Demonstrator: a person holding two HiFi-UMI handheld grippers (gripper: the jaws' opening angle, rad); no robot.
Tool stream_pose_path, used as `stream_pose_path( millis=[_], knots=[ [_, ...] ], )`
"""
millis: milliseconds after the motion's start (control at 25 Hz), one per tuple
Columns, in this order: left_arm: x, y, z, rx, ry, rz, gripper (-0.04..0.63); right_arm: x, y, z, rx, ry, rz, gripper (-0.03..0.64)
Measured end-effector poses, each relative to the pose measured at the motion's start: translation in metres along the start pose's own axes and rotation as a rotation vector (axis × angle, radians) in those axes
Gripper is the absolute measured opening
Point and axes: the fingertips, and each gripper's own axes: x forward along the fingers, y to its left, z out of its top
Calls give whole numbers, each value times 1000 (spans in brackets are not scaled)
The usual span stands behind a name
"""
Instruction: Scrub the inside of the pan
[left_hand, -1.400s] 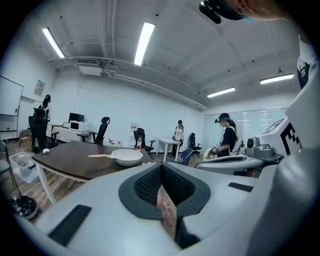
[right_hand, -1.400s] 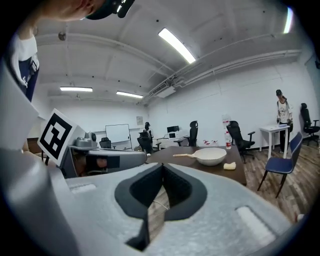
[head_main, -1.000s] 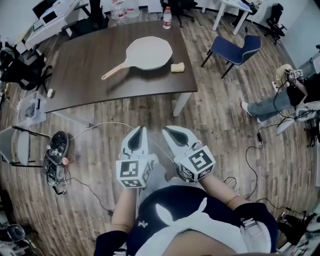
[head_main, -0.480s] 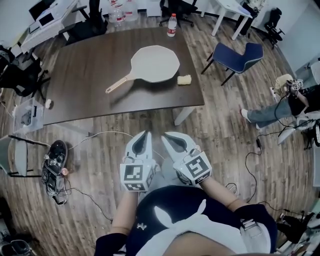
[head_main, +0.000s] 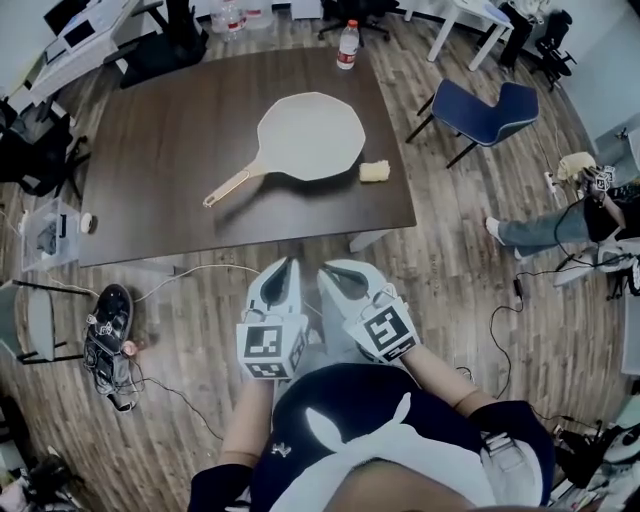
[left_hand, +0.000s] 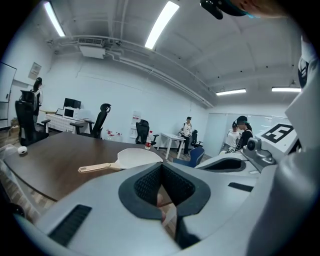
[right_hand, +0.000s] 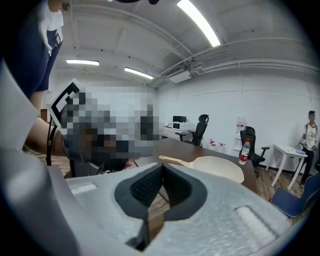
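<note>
Your left claw (head_main: 289, 264) and your right claw (head_main: 324, 268) sit side by side just in front of your body. They are over the wood-plank floor (head_main: 450, 270), short of the near edge of the dark brown rectangular surface (head_main: 160, 150). Both claws are clenched. In each gripper view the dark ribbed pads meet at their tips with nothing caught between them. In the right gripper view a sliver of floor shows through the slit below the tips.

The cream-coloured round pan (head_main: 310, 135) lies flat on the surface, straight ahead of both claws and well apart from them. Its pale wooden handle (head_main: 233, 186) runs back toward you and off to the left of your left claw. Neither claw touches the pan.

A small yellow sponge block (head_main: 375, 172) rests on the surface just beside the pan's near right rim. It is ahead of your right claw and a little to its right, closer to you than the pan's middle.

At the far edge of the surface, beyond the pan, stands a clear plastic bottle with a red cap (head_main: 348, 45). A blue chair with dark legs (head_main: 485, 105) stands on the floor ahead and well to the right of your right claw, off the surface's right side.
</note>
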Motion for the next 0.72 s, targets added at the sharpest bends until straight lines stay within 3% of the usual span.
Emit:
stream_pose_path(
  millis=[160,400,560,640,720],
  knots=[
    [58,16,25,-62,-11,4,3,27,-49,7,-10,5,16,0],
    [135,10,58,13,-14,2,3,49,-141,4,-10,26,-8,2],
    [173,18,68,11,-1,32,3,65,-193,-10,11,70,-5,5],
    [186,27,69,2,16,59,3,74,-210,-20,13,117,21,63],
    [197,35,73,-6,27,90,3,83,-224,-32,12,171,65,64]
  ],
)
